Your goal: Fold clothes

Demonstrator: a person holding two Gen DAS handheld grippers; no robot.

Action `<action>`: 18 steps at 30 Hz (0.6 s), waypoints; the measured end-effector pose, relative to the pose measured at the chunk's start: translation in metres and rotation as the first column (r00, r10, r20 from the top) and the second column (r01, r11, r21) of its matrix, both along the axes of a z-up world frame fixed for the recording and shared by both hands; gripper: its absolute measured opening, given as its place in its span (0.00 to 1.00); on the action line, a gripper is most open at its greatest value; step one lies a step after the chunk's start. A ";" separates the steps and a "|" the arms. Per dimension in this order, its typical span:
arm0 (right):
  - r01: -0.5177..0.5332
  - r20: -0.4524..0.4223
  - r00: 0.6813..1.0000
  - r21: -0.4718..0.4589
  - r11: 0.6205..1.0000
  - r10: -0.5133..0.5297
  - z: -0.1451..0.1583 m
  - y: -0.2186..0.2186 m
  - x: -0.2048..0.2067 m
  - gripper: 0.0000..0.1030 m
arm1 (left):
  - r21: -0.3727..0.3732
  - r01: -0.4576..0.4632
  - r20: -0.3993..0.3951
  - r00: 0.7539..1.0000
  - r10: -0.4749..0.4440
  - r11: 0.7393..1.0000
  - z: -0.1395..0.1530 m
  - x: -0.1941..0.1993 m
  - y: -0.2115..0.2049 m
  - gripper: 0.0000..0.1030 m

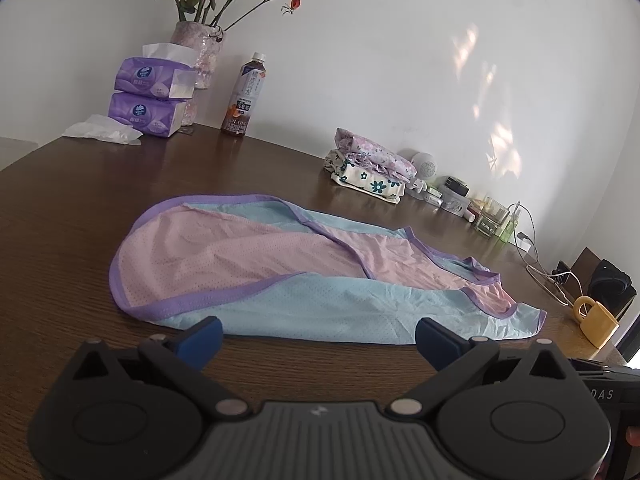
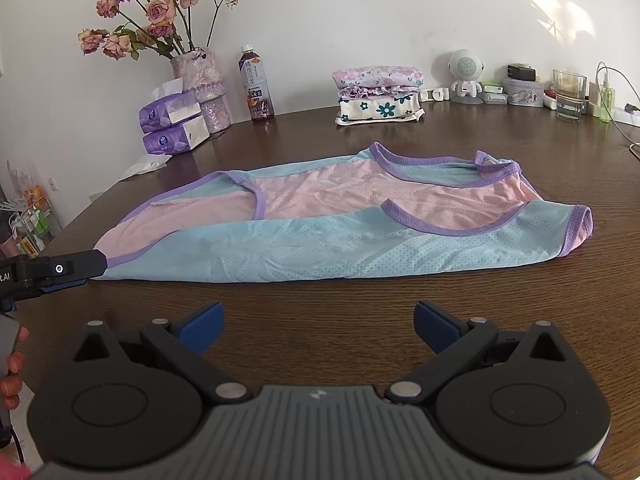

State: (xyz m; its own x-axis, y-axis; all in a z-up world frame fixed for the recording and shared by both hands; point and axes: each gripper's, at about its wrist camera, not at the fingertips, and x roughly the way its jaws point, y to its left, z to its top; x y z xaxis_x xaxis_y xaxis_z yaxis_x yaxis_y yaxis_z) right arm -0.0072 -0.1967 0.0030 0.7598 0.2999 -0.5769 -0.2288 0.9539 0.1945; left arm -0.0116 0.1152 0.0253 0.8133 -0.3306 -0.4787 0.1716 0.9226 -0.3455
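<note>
Blue-and-pink mesh vest (image 2: 344,216) with purple trim, flat on the wooden table (image 2: 360,320), just ahead of the right gripper (image 2: 319,322). Long axis crosswise to those fingers: armholes and neckline toward the right, hem toward the left. Left gripper (image 1: 319,334) at the hem end. Both spread wide, gripping nothing.

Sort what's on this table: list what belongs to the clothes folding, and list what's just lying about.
For the folding:
- pink and blue garment, spread flat
- stack of folded clothes by the wall
- left gripper and right gripper, both open and empty

Lying about:
- tissue packs
- vase of roses
- tea bottle
- yellow mug
- small white speaker
</note>
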 end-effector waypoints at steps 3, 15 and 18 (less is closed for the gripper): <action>0.000 -0.003 1.000 -0.003 1.000 0.000 -0.001 0.000 0.001 1.00 | 0.000 0.000 -0.002 1.000 0.000 1.000 -0.001 0.001 0.000 1.00; 0.016 -0.022 1.000 -0.001 1.000 -0.016 -0.006 0.001 0.008 1.00 | -0.006 -0.010 -0.013 1.000 0.010 1.000 -0.005 0.005 0.004 1.00; 0.019 -0.023 1.000 0.000 1.000 -0.019 -0.006 0.001 0.009 1.00 | -0.002 -0.014 -0.014 1.000 0.014 1.000 -0.006 0.007 0.004 1.00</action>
State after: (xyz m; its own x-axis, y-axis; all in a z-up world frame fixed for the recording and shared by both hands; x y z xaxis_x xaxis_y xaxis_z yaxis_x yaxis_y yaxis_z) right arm 0.0018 -0.1956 -0.0030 0.7521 0.2856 -0.5940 -0.2061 0.9579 0.1997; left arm -0.0049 0.1194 0.0197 0.8111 -0.3198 -0.4897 0.1533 0.9242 -0.3497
